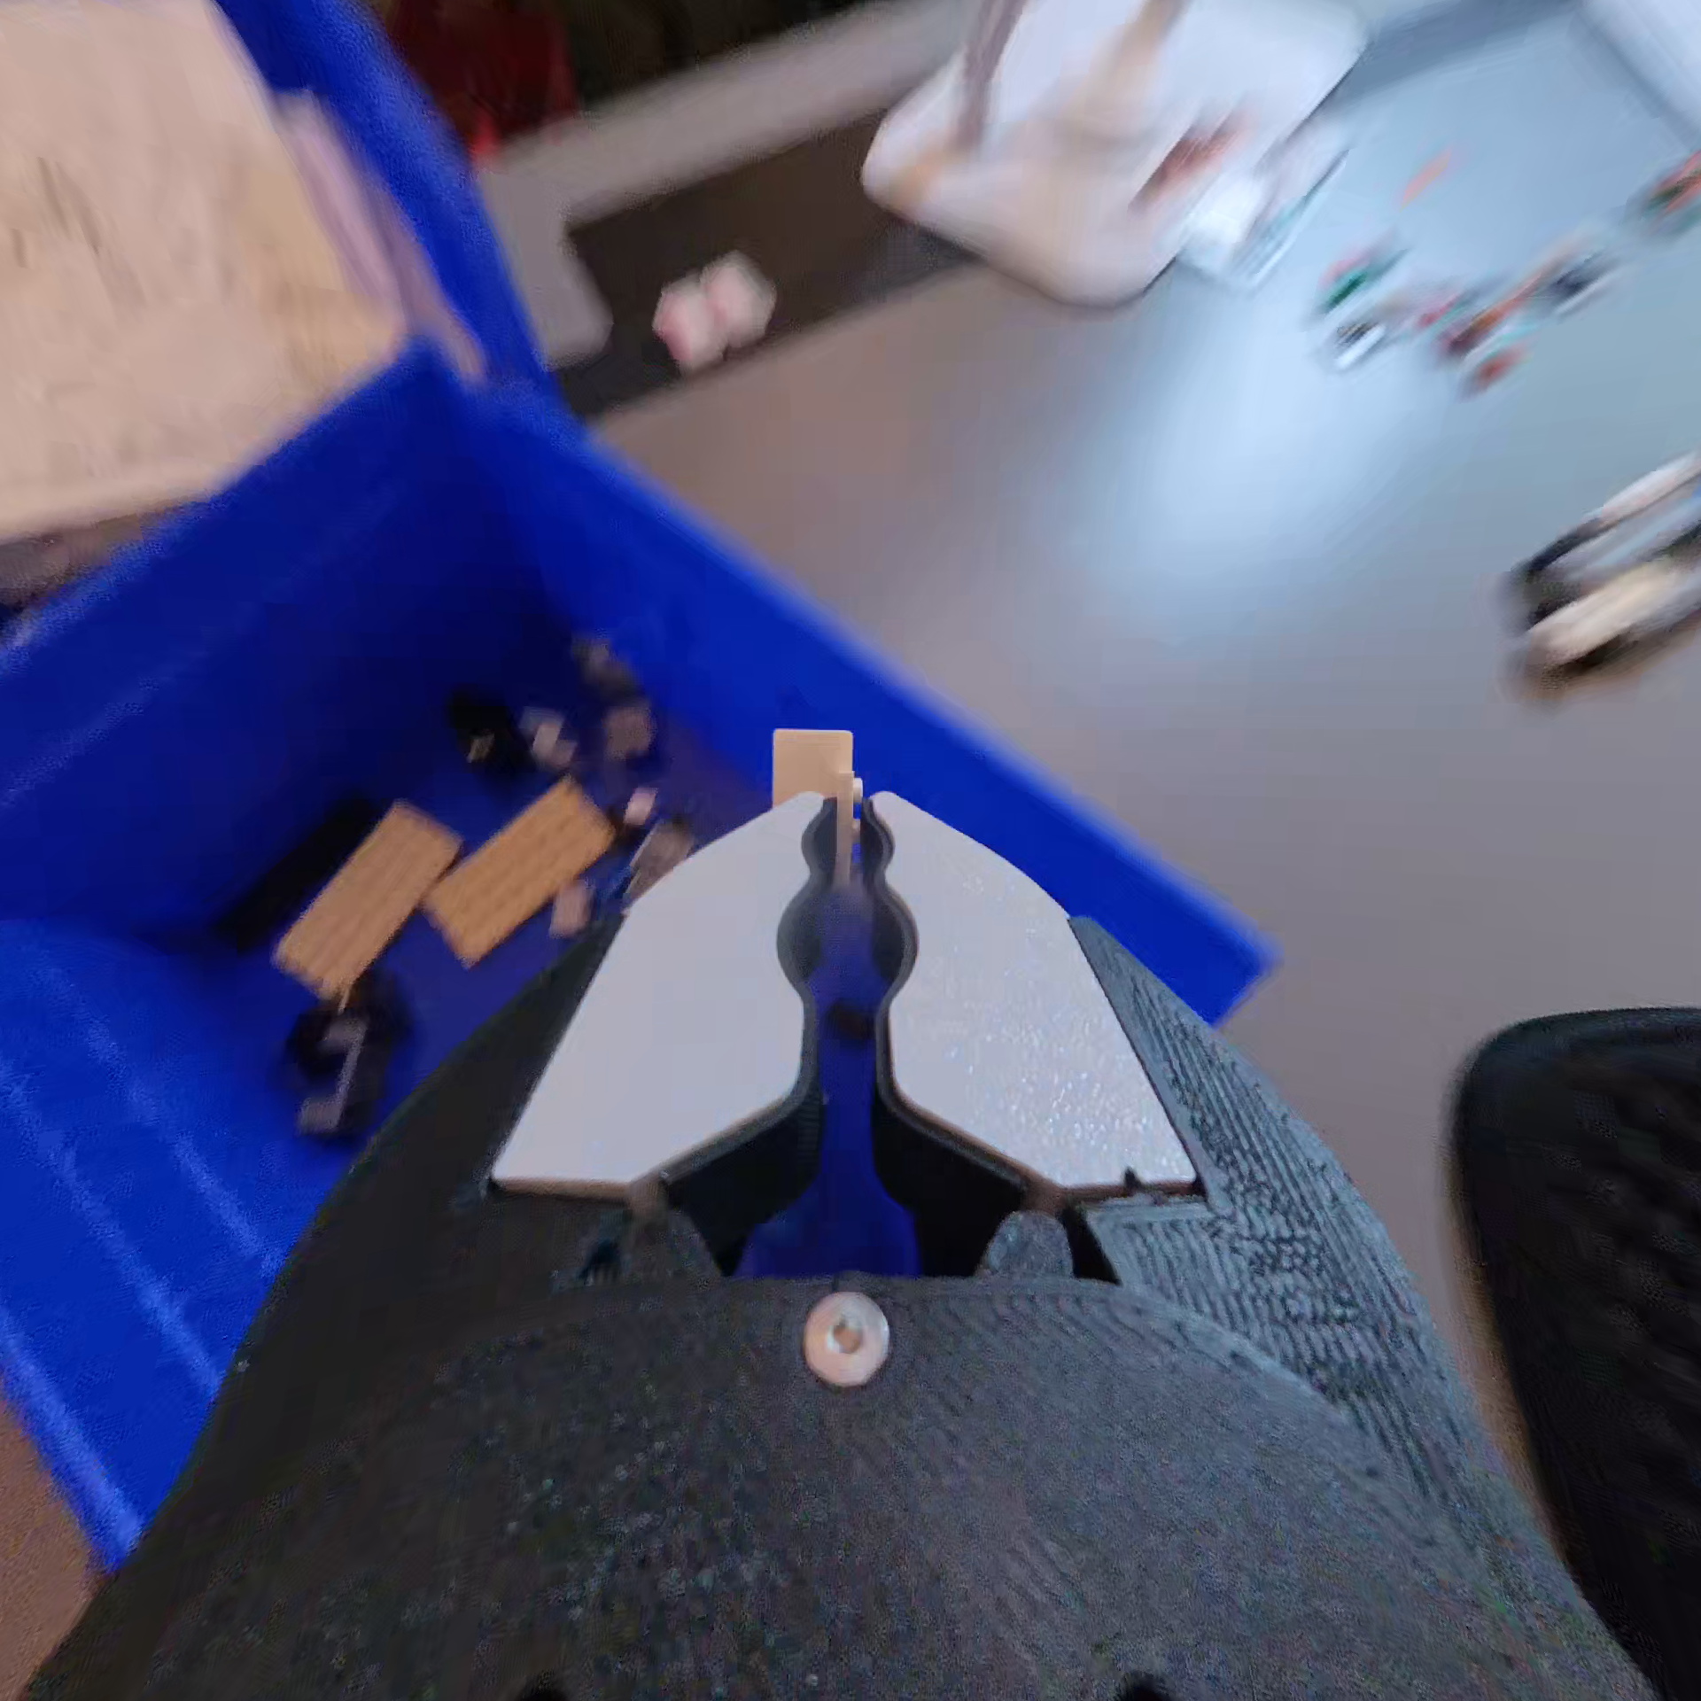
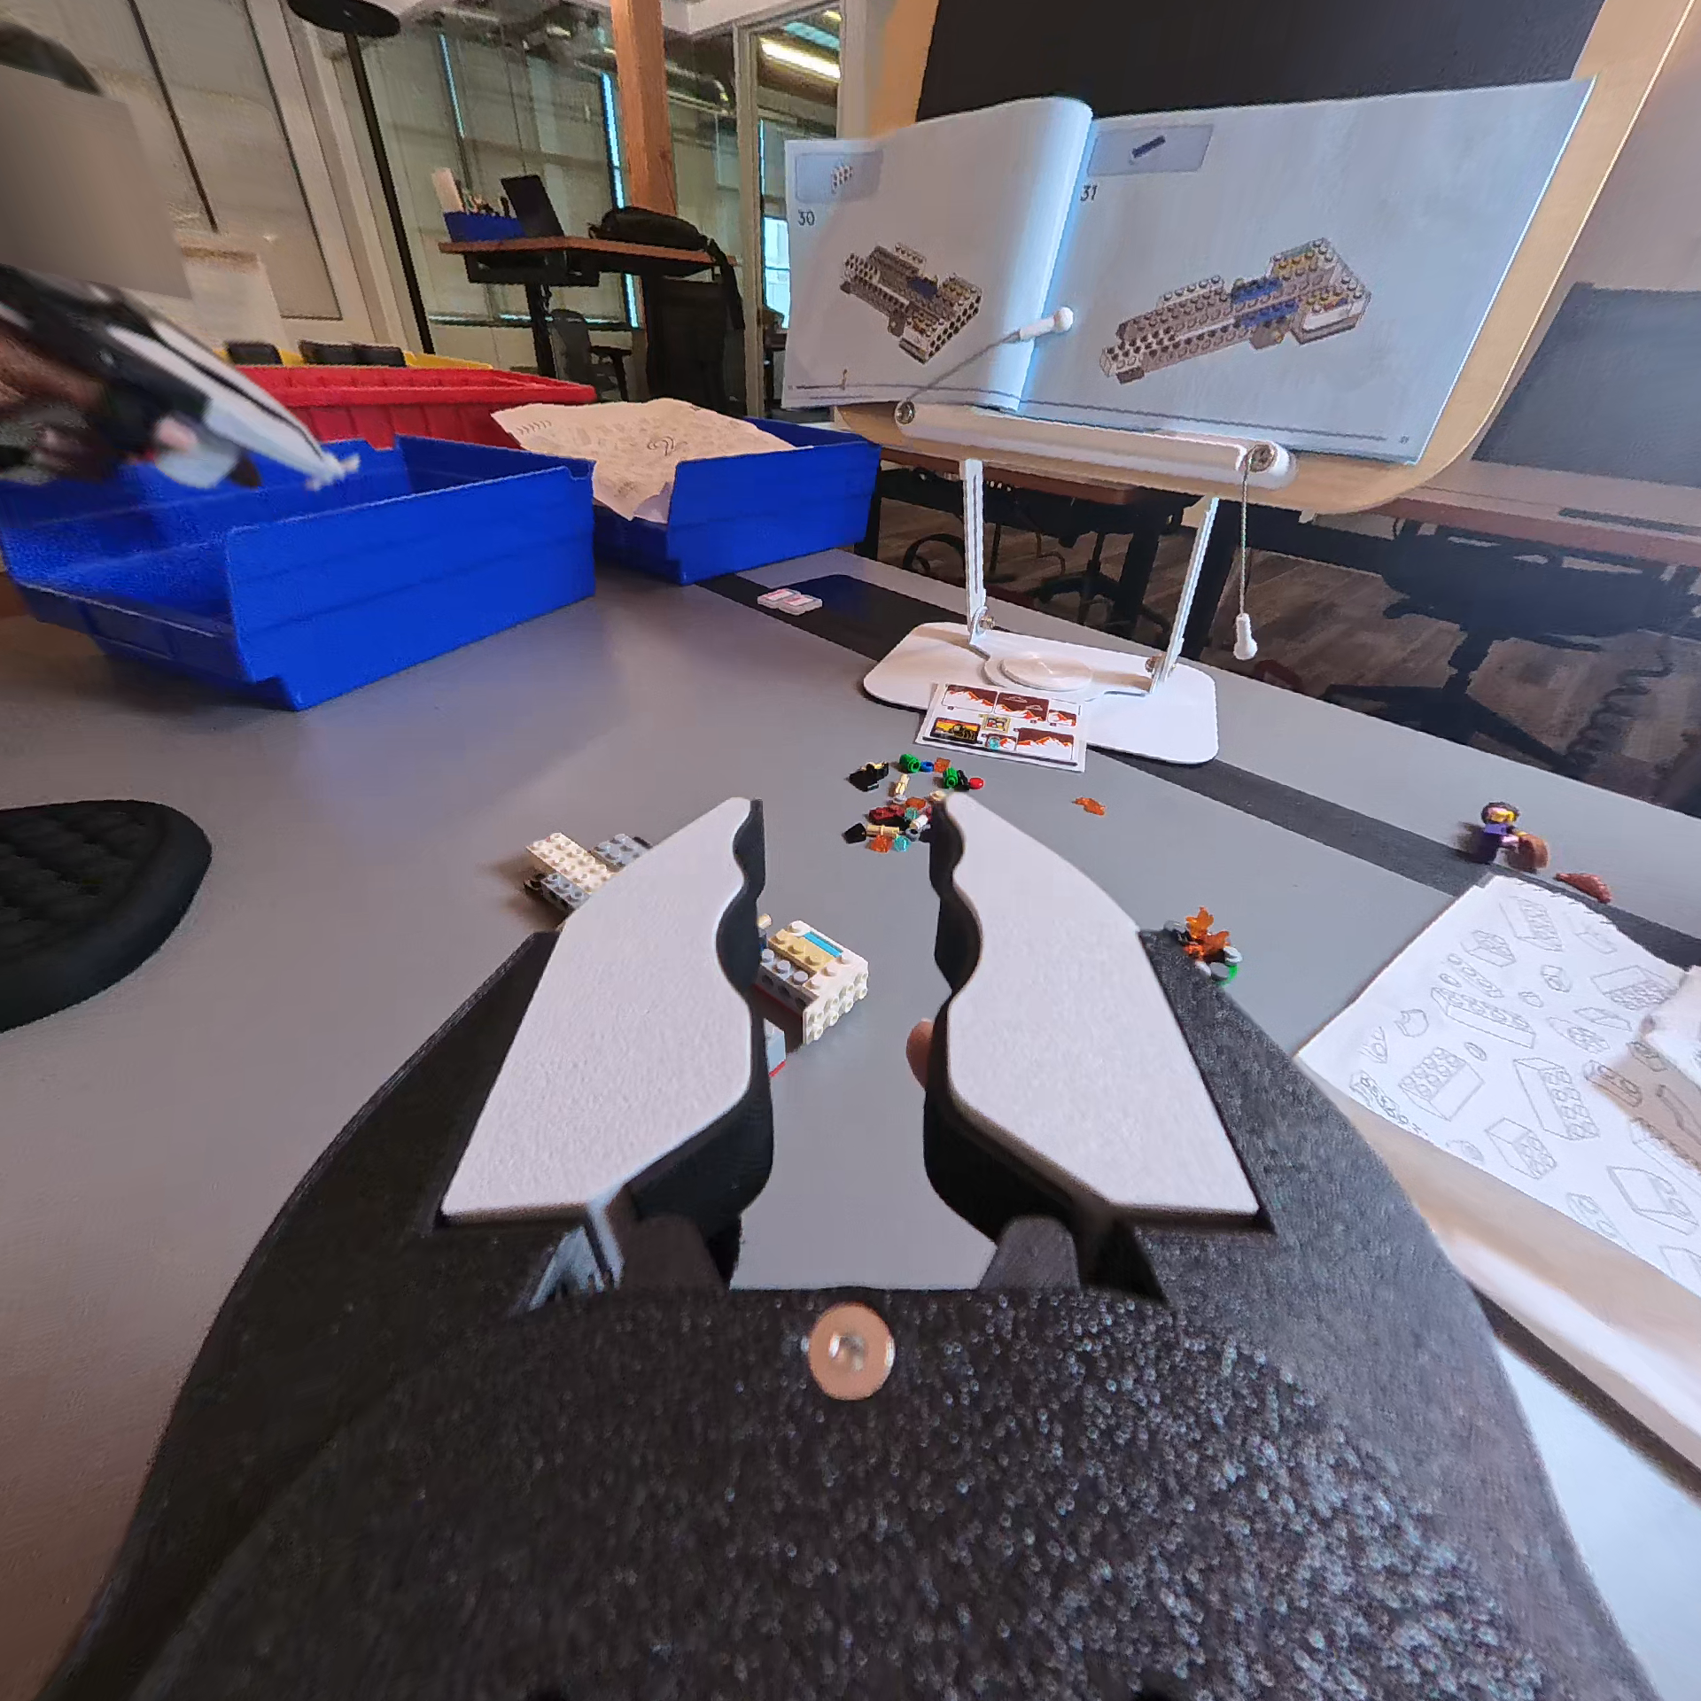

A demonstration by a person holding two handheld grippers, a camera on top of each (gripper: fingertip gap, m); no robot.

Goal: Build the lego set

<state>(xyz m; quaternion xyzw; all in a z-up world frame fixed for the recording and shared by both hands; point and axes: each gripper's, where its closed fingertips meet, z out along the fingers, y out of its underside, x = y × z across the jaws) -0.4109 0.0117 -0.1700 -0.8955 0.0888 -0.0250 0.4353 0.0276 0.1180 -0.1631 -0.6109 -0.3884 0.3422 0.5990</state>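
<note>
Lego tan plate (image 1: 814, 766): I am pinching it at the left gripper (image 1: 845, 810) tips, above the blue bin (image 1: 1058, 810). Right gripper (image 2: 847, 828) is idling released over the partial build (image 2: 815, 977). I am advising a firm, level carry.

L claw (image 1: 845, 810) pinching tan plate (image 1: 814, 766) over blue bin (image 1: 276, 644).

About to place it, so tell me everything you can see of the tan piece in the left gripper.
The tan piece is a small, thin, flat plastic plate, pale beige, with squared corners. It stands upright, edge toward the camera, pinched at its lower part by the left gripper, whose tips are shut on it. About half sticks out above the tips. It hangs over the blue bin, touching nothing else. Studs cannot be made out.
</note>
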